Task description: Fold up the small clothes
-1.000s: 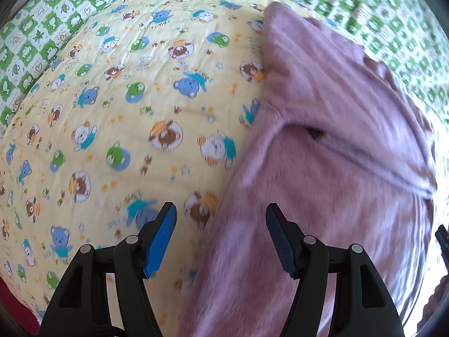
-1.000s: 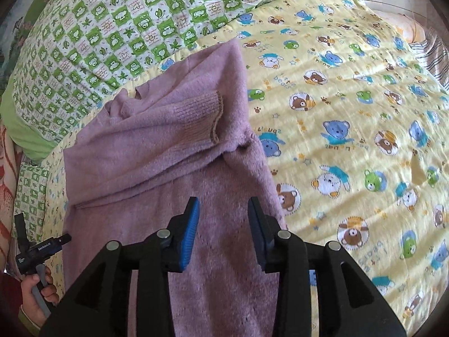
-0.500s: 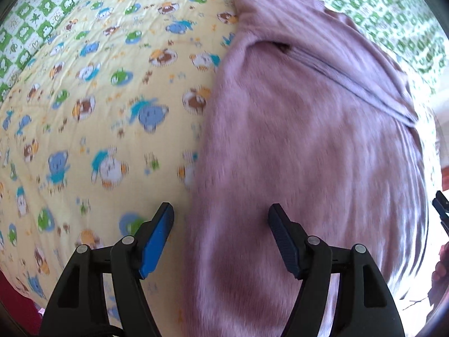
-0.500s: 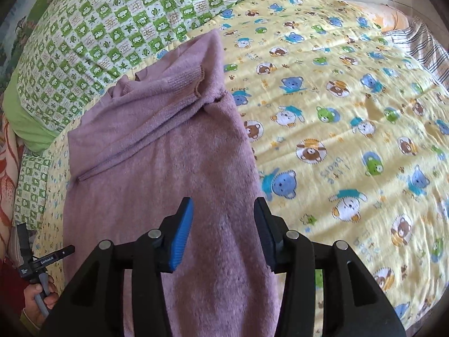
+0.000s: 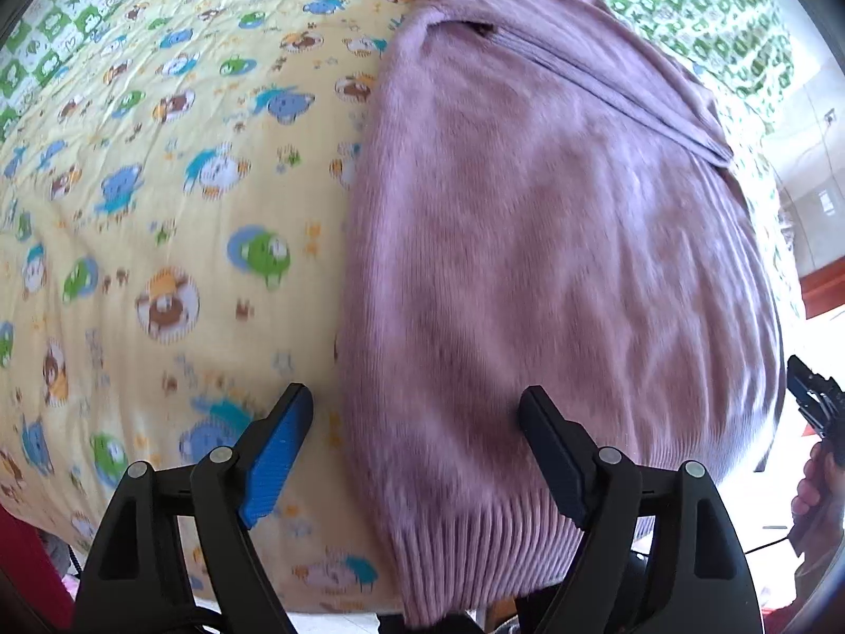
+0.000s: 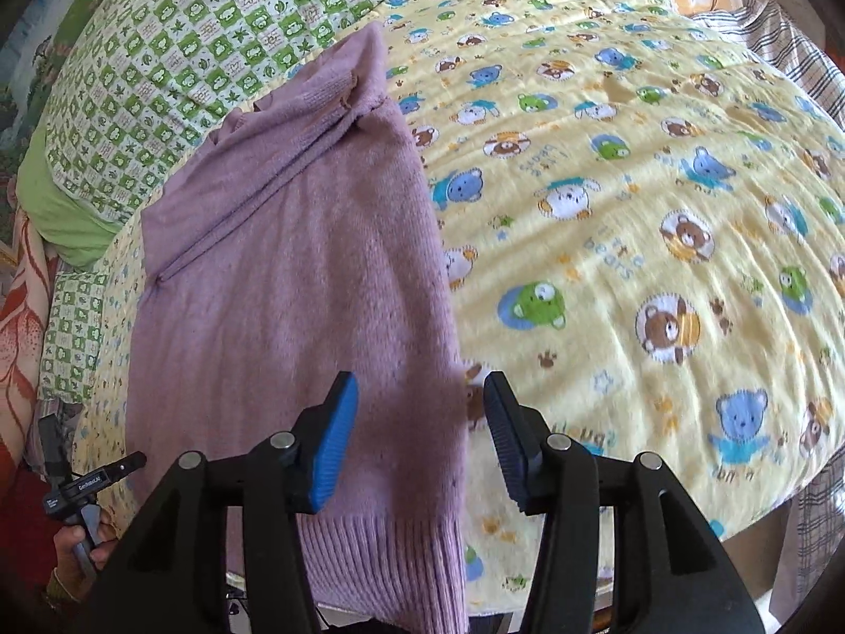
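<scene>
bed (image 6: 660, 222): yellow cover printed with cartoon bears | far side: green-and-white checked quilt (image 6: 174, 26) | right edge: striped plaid cloth (image 6: 781, 47) | floor (image 5: 816, 121): pale tiles, brightly sunlit | light: strong daylight

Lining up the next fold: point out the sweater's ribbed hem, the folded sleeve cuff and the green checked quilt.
ribbed hem (image 6: 388, 565), right wrist view, ribbing centre
folded sleeve cuff (image 6: 325, 85), right wrist view, cuff ribbing
green checked quilt (image 6: 174, 47), right wrist view, bare checks

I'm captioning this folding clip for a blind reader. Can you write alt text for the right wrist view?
A purple knit sweater, sleeves folded across its top, lies on a yellow cartoon-bear blanket. The right claw hovers over the sweater's right edge near the ribbed hem, its jaws opening and gripping nothing. A green checked quilt lies beyond.
</scene>
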`<state>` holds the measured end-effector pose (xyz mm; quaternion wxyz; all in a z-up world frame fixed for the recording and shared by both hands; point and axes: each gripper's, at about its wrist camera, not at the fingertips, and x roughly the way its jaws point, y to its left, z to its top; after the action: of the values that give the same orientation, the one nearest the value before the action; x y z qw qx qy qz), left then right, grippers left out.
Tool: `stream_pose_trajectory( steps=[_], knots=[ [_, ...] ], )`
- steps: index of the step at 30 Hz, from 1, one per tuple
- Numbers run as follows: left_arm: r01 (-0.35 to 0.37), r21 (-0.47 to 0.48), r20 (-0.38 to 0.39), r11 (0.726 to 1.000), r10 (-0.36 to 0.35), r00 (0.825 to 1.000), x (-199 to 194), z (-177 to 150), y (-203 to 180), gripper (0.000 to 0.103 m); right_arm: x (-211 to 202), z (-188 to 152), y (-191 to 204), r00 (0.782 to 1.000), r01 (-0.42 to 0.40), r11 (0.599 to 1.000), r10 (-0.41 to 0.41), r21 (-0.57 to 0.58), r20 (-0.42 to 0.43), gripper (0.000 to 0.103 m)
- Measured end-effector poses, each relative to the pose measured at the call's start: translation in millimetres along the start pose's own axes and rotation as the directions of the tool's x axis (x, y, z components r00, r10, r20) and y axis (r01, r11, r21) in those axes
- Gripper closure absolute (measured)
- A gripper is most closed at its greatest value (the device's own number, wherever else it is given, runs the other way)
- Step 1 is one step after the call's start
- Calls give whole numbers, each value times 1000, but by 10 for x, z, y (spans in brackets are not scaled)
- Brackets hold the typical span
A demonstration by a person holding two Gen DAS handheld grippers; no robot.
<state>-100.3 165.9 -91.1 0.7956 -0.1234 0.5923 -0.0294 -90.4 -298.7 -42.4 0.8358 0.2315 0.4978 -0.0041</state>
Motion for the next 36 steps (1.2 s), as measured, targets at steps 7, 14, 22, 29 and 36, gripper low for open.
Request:
stream_pose_trajectory(
  steps=[7,14,22,29,36],
  knots=[
    [14,22,-12,1000,-14,1000,-80,-347,42,19,-31,-379,-26,998,-56,998,56,5,-28,51],
    [51,26,-27,998,-50,998,-102,-530,84,20,-72,-570,-89,992,-117,993,118,22,-34,51],
    [31,31,1,999,-31,1000,15,-385,-177,35,-24,-673,-14,986,-156,988,155,-9,-59,53],
    [107,59,-19,993,-106,994,31,-331,-266,90,40,-655,-13,978,-181,982,175,-45,-115,93],
    [166,17,-2,986,-166,986,-79,-263,-181,93,-89,-627,-63,971,-223,974,218,-41,-100,94]
  ],
)
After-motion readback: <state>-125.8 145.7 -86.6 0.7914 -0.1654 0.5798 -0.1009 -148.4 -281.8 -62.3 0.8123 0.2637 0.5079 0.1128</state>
